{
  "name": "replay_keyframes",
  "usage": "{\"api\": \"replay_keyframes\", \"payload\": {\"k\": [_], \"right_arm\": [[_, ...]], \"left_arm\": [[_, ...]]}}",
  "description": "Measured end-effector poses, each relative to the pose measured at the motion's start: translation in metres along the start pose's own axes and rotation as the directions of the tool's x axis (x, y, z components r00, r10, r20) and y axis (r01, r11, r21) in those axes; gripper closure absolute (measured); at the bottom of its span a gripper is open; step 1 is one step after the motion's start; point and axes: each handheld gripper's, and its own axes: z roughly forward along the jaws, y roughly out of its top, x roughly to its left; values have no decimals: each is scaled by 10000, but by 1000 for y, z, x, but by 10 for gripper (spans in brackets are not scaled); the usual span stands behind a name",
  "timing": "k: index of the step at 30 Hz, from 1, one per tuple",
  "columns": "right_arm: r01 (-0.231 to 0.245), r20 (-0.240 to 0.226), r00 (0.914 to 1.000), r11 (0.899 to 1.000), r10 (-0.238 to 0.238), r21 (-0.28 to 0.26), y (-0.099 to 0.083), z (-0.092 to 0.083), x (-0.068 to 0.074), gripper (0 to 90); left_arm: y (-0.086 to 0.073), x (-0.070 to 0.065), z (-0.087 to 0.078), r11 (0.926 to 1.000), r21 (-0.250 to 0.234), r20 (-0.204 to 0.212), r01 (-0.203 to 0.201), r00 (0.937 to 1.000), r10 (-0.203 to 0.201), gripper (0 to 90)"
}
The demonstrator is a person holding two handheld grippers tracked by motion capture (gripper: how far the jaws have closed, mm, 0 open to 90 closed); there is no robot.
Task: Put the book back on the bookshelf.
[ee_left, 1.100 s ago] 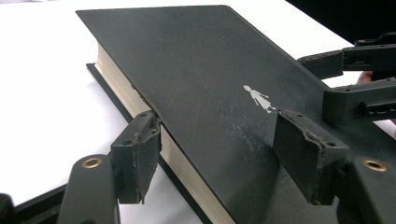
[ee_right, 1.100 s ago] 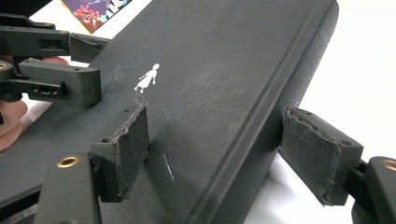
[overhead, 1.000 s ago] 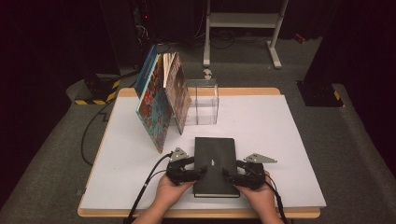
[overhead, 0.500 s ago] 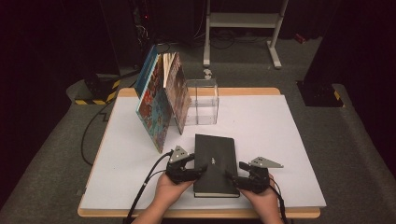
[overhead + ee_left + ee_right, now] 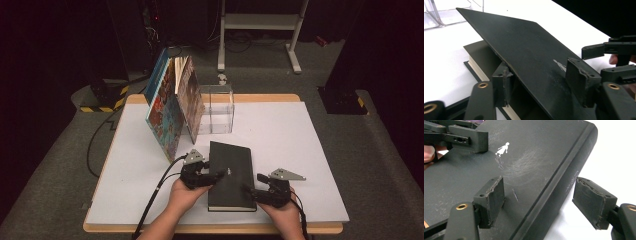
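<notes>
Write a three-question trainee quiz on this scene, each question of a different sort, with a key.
1. True or false: the left gripper has lifted the front cover of the black book off its pages.
2. Multiple choice. The right gripper is: A) shut on the cover; B) open, straddling the book's spine edge; C) holding the clear box.
3. Fill in: the colourful picture books stand at the ____ side of the clear box in the high view.

Key
1. True: one jaw is under the raised cover, one on top.
2. B.
3. Left.
</notes>
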Motion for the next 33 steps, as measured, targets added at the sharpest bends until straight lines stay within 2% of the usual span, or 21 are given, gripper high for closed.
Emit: {"api": "replay_keyframes", "payload": {"k": [4,9,13,16,20,25,29,33], "right_arm": [[-87,-39,10000,10000,87,1,-1,0,-1,245],[-155,-30,9999,9999,155,32,-2,2,-1,245],[-255,-39,9997,9997,255,37,-1,3,-1,243],[-566,-205,9982,9984,567,56,0,5,-3,241],[-663,-233,9975,9977,667,158,6,9,-4,240],[-479,-218,9986,9976,490,494,14,15,-4,219],[-795,-482,9955,9956,819,504,15,18,-8,187],[-902,-775,9925,9944,942,542,16,20,-10,139]], "left_arm": [[-4,3,-5,10000,-63,125,18,9999,-17,449],[-9,3,-9,9997,-212,28,-135,9999,136,474],[-10,1,-11,9977,-456,-12,-507,9987,507,486],[-12,2,-12,9946,-630,31,-829,9965,833,493],[-15,2,-12,9910,-843,67,-1039,9945,1048,494],[-16,0,-14,9814,-1183,11,-1514,9883,1526,502],[-16,-3,-16,9739,-1429,-24,-1765,9840,1780,513],[-15,-8,-19,9636,-1615,-161,-2129,9769,2131,524]]}}
